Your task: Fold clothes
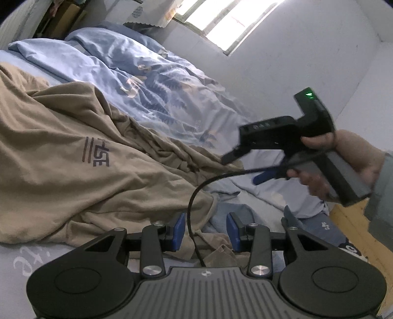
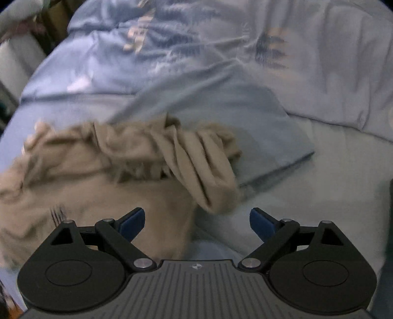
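Note:
A tan shirt (image 1: 73, 157) with a dark printed logo lies crumpled on the bed. My left gripper (image 1: 205, 232) is open just above its near edge, with a black cable hanging between the pads. In the right wrist view the same shirt (image 2: 103, 171) lies bunched, with a rolled sleeve (image 2: 203, 166) pointing toward me. My right gripper (image 2: 197, 223) is open wide and empty, just in front of that sleeve. It also shows in the left wrist view (image 1: 248, 166), held in a hand above the shirt's right edge.
A blue leaf-print duvet (image 1: 147, 81) is heaped along the wall side of the bed. A light blue sheet (image 2: 319, 201) covers the mattress, with a folded blue cloth (image 2: 258, 127) under the sleeve. A window (image 1: 228, 19) is above. The yellow bed edge (image 1: 348, 220) is at right.

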`<state>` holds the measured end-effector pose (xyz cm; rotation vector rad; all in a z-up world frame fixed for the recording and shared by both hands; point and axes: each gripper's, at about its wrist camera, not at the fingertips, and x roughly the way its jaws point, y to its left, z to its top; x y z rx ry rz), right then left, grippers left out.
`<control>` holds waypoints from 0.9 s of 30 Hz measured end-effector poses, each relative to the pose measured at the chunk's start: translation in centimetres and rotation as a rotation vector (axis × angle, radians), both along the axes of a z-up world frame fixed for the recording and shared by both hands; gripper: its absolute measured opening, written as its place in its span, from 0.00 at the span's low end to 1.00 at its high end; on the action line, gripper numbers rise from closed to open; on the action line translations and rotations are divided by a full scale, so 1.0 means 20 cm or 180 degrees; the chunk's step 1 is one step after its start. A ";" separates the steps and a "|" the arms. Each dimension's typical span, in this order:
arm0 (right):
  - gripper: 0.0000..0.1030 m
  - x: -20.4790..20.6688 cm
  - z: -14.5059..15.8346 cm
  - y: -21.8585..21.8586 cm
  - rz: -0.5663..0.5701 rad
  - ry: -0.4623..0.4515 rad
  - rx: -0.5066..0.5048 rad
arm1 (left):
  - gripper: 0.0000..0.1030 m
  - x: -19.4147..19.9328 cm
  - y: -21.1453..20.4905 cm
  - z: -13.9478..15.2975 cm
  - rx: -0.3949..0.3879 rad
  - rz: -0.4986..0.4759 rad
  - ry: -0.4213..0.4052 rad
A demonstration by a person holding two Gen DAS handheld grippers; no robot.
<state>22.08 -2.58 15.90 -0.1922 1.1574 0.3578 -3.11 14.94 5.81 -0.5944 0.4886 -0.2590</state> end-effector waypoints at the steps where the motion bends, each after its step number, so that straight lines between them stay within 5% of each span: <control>1: 0.91 -0.04 0.03 -0.02 0.0000 -0.0113 -0.0015 | 0.34 0.00 -0.01 0.00 0.0020 -0.0002 0.0015; 5: 0.91 -0.21 0.19 -0.14 -0.0043 -0.0695 0.0265 | 0.34 0.01 -0.02 -0.02 0.0127 -0.0024 0.0068; 12: 0.91 -0.86 0.50 -0.48 0.0296 -0.1309 0.0907 | 0.34 0.01 0.01 0.01 0.0140 0.0098 0.0022; 19: 0.91 -1.55 0.89 -0.78 0.0449 -0.1868 0.1089 | 0.34 0.03 -0.07 -0.01 0.0011 -0.0055 0.0095; 27: 0.91 -2.14 1.20 -1.00 0.0408 -0.2405 0.0982 | 0.34 0.11 -0.38 -0.05 0.0419 -0.0337 0.0209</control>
